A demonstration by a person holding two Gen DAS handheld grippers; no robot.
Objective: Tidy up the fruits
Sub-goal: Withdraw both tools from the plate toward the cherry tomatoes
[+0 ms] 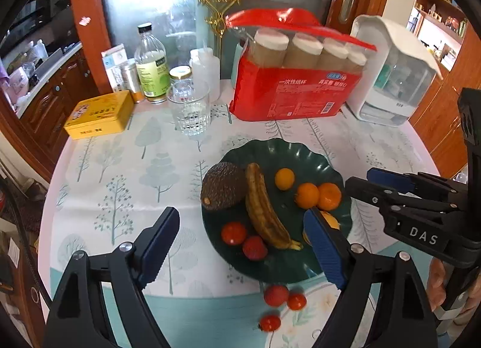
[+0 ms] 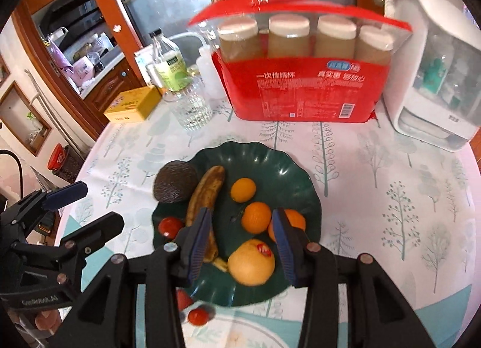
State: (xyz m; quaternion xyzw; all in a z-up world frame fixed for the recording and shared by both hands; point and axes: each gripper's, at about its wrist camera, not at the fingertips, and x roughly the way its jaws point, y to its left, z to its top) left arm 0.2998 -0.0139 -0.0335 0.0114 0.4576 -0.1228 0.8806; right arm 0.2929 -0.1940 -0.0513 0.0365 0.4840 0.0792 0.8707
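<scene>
While both hand-held grippers hover empty-jawed, the banana (image 1: 264,206) lies lengthwise front-to-back on the green plate (image 1: 303,152).

Your left gripper (image 1: 240,245) hangs tilted downward, jaws spread wide and empty. Your right gripper (image 2: 242,236), at its three o'clock, tilts down likewise, jaws narrower, gripping nothing.

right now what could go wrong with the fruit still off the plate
The three small red fruits lie on the tablecloth near the table's front edge; a careless nudge from the tongs could roll them off. The dark green scalloped plate is already crowded, so adding more may knock the small round orange fruits loose.
</scene>
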